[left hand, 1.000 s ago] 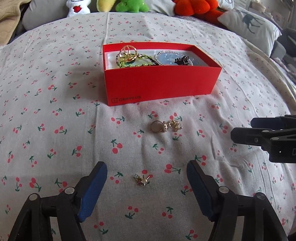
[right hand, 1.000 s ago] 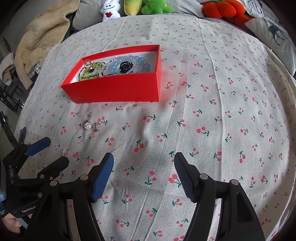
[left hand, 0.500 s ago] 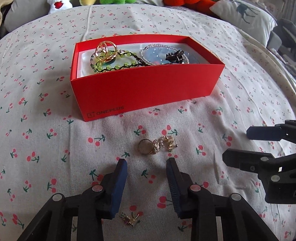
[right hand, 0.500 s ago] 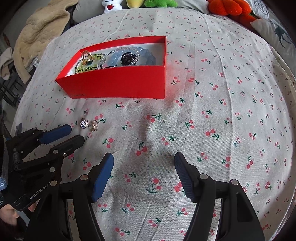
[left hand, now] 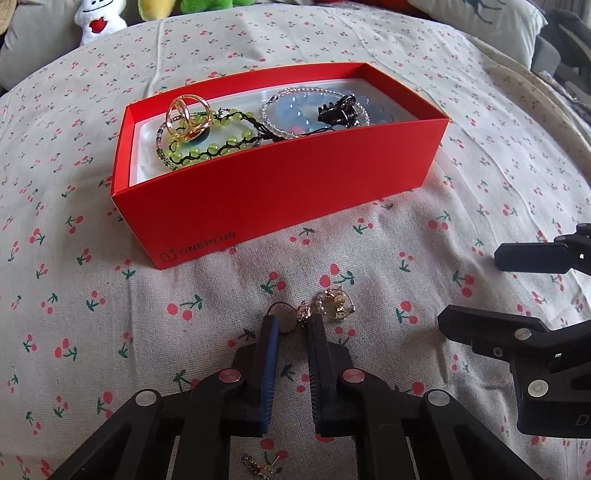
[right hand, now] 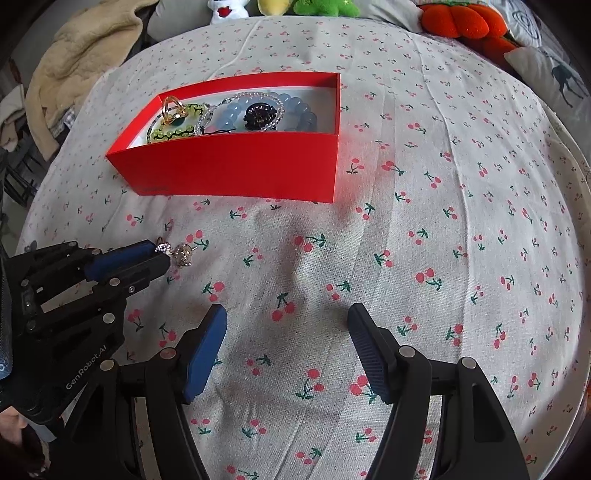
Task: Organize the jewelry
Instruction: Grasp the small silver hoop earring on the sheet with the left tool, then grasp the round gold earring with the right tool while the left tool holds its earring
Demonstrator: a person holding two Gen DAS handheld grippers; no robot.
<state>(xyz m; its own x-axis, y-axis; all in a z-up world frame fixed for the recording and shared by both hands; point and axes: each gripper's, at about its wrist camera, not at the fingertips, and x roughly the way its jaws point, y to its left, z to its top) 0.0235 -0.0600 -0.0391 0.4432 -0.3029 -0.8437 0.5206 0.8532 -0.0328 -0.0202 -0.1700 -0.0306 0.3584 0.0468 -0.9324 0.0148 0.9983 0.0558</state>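
Observation:
A red box [left hand: 288, 184] [right hand: 236, 170] on the cherry-print cloth holds a gold ring [left hand: 186, 116], a green bead bracelet [left hand: 207, 147], a blue bead bracelet [left hand: 295, 114] and a dark hair claw [left hand: 338, 110]. In front of it lie a ring with stones [left hand: 295, 315] [right hand: 162, 246] and a gold ornate piece [left hand: 336, 306] [right hand: 183, 254]. My left gripper [left hand: 291, 328] [right hand: 147, 254] has narrowed around the ring, with a small gap still showing. A small earring [left hand: 260, 466] lies under it. My right gripper [right hand: 288, 332] is open and empty above the cloth.
Plush toys [right hand: 317, 5] and an orange cushion [right hand: 461, 22] line the far edge. A beige blanket [right hand: 77, 62] lies at the far left, a pillow [left hand: 487, 22] at the far right. The right gripper's fingers [left hand: 491, 328] show at the right of the left wrist view.
My left gripper has moved forward past the small earring to the ring with stones and has narrowed from wide open to nearly shut. The right gripper has hardly moved.

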